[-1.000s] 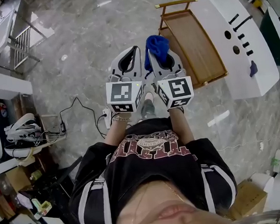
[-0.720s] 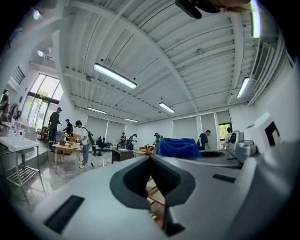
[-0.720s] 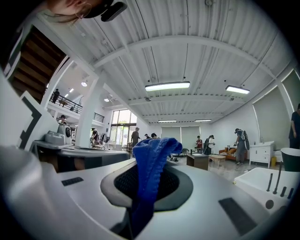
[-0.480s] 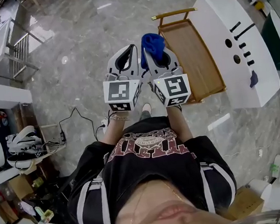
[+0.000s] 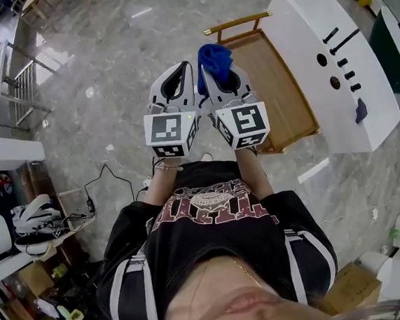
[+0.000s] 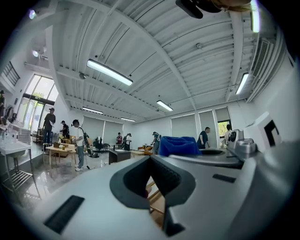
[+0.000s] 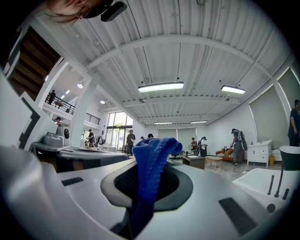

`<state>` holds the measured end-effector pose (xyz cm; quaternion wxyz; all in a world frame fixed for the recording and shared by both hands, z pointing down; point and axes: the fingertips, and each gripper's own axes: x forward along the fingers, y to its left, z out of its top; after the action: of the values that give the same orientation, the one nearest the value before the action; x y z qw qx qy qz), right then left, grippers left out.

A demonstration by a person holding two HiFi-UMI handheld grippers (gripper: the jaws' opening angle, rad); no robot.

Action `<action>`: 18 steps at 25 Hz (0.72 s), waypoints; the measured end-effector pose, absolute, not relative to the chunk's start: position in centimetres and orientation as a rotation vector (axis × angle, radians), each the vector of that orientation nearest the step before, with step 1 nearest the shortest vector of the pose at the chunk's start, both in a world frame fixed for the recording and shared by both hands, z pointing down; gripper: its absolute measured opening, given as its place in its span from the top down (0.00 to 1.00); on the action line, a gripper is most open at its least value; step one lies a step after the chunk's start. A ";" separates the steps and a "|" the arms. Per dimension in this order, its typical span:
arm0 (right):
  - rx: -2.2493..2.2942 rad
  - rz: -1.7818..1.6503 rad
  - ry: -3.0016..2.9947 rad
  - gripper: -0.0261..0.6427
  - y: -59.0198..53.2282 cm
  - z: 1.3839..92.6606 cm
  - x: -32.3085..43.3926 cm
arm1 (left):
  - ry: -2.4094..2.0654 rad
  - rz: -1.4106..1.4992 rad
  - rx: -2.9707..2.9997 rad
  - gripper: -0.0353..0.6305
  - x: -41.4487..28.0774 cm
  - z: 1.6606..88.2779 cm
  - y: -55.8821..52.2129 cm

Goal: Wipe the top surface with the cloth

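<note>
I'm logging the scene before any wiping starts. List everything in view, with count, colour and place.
cloth: one, blue, clamped in the right tongs.
wooden tray table: one, brown, on the floor ahead to the right.
white unit: one, white with black slots and holes, right of the tray table.
small object: one, dark blue, on the white unit; too small to identify.
cable: one, black, on the floor at left.
floor: grey marble.
people: several, far across the hall.
left tongs: grey, jaws together, empty.
right tongs: grey, shut on the cloth.
shirt: black, printed, on the person.
</note>
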<state>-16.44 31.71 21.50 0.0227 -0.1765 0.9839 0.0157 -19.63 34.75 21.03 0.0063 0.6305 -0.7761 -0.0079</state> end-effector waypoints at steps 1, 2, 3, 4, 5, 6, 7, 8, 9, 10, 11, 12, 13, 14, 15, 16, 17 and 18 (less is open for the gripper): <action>-0.551 0.049 3.046 0.88 31.5 21.5 -16.5 | -2.423 -0.023 1.976 0.88 -19.7 21.1 34.5; -0.556 0.050 3.045 0.88 31.3 21.6 -16.5 | -2.418 -0.022 1.979 0.88 -19.8 21.3 34.3; -0.561 0.050 3.046 0.88 31.1 21.7 -16.6 | -2.412 -0.021 1.981 0.88 -19.9 21.4 34.1; -0.566 0.049 3.046 0.88 31.0 21.9 -16.8 | -2.407 -0.022 1.983 0.88 -20.1 21.6 33.9; -0.572 0.049 3.047 0.88 30.8 22.0 -17.0 | -2.403 -0.024 1.985 0.88 -20.4 21.7 33.6; -0.579 0.049 3.049 0.88 30.6 22.1 -17.3 | -2.398 -0.027 1.990 0.88 -20.7 21.7 33.3; -0.588 0.051 3.050 0.88 30.2 22.1 -17.6 | -2.392 -0.030 1.996 0.88 -21.0 21.7 32.9; -0.599 0.052 3.051 0.88 29.9 22.2 -17.9 | -2.385 -0.032 2.004 0.88 -21.4 21.8 32.5; -0.613 0.053 3.051 0.88 29.6 22.3 -18.2 | -2.377 -0.032 2.014 0.88 -21.8 21.8 32.1; -0.629 0.053 3.048 0.88 29.2 22.3 -18.6 | -2.368 -0.033 2.025 0.88 -22.2 21.8 31.7; -0.647 0.054 3.045 0.88 28.7 22.3 -18.9 | -2.356 -0.036 2.037 0.88 -22.6 21.8 31.2; -0.665 0.055 3.043 0.88 28.3 22.2 -19.3 | -2.343 -0.040 2.049 0.88 -23.1 21.7 30.7; -0.682 0.058 3.042 0.88 27.8 22.2 -19.7 | -2.330 -0.045 2.060 0.88 -23.5 21.6 30.1; -0.697 0.059 3.042 0.88 27.2 22.2 -20.2 | -2.318 -0.048 2.071 0.88 -24.0 21.6 29.5; -0.713 0.059 3.039 0.88 26.7 22.1 -20.6 | -2.307 -0.048 2.082 0.88 -24.5 21.5 28.9; -0.731 0.057 3.034 0.88 26.1 22.0 -21.1 | -2.295 -0.045 2.096 0.88 -25.0 21.4 28.2; -0.750 0.054 3.029 0.88 25.4 22.0 -21.6 | -2.281 -0.042 2.111 0.88 -25.5 21.3 27.5; -0.770 0.051 3.025 0.88 24.8 22.0 -22.1 | -2.267 -0.039 2.127 0.88 -26.0 21.3 26.9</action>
<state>-22.11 24.82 21.97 0.0100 -0.2466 0.9689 0.0164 -25.96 26.93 21.32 0.0166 0.6840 -0.7291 -0.0125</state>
